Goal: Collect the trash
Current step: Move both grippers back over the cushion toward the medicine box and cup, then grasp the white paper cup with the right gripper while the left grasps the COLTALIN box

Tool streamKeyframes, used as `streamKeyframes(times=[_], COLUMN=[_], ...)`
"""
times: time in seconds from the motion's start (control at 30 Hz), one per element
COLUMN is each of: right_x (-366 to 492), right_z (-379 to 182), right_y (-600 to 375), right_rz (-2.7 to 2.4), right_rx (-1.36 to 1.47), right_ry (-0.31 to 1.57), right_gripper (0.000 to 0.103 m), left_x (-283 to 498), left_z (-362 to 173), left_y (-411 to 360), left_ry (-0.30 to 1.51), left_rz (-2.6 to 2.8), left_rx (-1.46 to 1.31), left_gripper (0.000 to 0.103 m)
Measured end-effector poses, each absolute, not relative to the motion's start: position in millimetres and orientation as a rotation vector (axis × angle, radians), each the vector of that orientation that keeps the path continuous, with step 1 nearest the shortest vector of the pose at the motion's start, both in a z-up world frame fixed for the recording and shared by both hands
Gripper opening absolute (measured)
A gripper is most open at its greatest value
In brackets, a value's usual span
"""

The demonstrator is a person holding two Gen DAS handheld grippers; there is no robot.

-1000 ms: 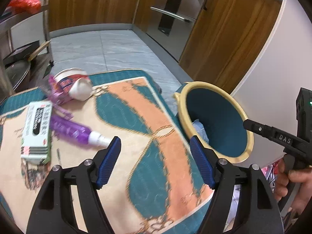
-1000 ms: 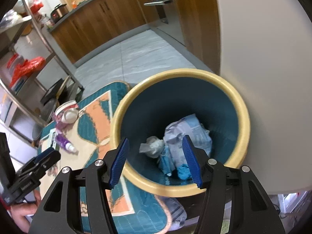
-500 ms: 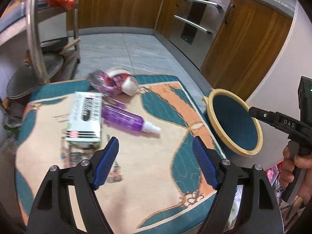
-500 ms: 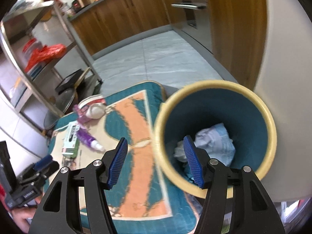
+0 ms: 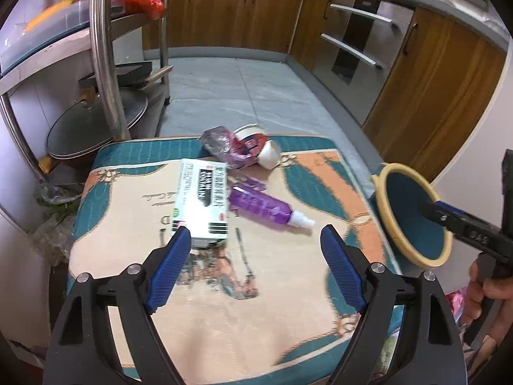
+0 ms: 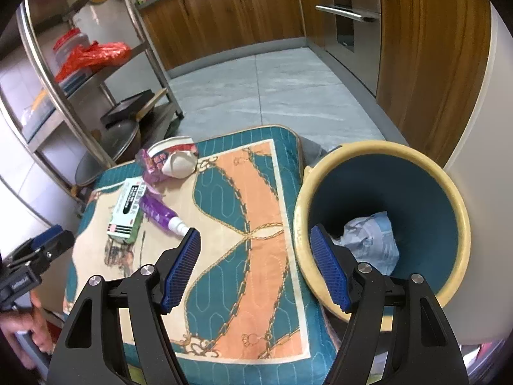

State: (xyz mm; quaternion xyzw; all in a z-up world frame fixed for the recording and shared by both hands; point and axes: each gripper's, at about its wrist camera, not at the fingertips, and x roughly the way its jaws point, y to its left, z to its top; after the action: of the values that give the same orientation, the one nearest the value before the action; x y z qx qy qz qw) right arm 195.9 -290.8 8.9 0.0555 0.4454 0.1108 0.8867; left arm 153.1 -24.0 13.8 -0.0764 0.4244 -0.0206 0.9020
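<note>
Both views had swung away from the bin since a second before: the left wrist view, then filled by the bin mouth at right, now centred on the litter, and the right wrist view, then looking straight down into the bin, now took in the cloth as well.

Left tongs (image 5: 256, 235) stood spread and still opening, nothing between the pads, above the patterned cloth (image 5: 224, 304) covering the counter. Beyond them lay a green-and-white box (image 5: 202, 202), a purple spray bottle (image 5: 266, 208) just beside it with its white nozzle toward the bin, and further back a purple wrapper (image 5: 224, 147) touching a tipped white cup (image 5: 261, 152).

Right tongs (image 6: 255, 247) were likewise spread and opening, empty, straddling the cloth edge and the yellow rim of the bin (image 6: 378, 147).

Only the right wrist view showed the bin's interior, where crumpled pale paper (image 6: 372, 237) lay at the bottom; in the left wrist view the bin appeared small at the right edge, its contents hidden. Each view caught the other tool and the hand (image 5: 484, 292) holding it at its margin. A steel shelf rack (image 6: 96, 73) with a red bag (image 6: 93, 54) stood behind.
</note>
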Motion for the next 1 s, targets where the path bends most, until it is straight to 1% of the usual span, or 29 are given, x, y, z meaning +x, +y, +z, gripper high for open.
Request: streamKeyframes(times=[0.17, 0.27, 0.6, 0.8, 1.0], right_x=[205, 213, 250, 286, 317], right_z=[5, 5, 12, 15, 7], right_y=[-284, -274, -231, -181, -131], right_rz=[0.238, 0.248, 0.323, 0.41, 0.47], right_rx=[0.111, 0.079, -0.037, -0.097, -0.188], right_ry=[0.948, 0.968, 1.005, 1.008, 0.978], right_gripper=[0.072, 0.072, 0.072, 0.072, 0.072], left_x=[173, 187, 228, 244, 256], left_z=[3, -4, -40, -67, -81], left_y=[-13, -5, 17, 19, 20], left_ry=[0.93, 0.961, 1.026, 1.086, 1.104], left_rz=[-0.036, -0.047, -0.013, -0.009, -0.019], left_rx=[-0.105, -0.146, -0.158, -0.128, -0.095], left_gripper=[0.088, 0.09, 0.09, 0.09, 0.09])
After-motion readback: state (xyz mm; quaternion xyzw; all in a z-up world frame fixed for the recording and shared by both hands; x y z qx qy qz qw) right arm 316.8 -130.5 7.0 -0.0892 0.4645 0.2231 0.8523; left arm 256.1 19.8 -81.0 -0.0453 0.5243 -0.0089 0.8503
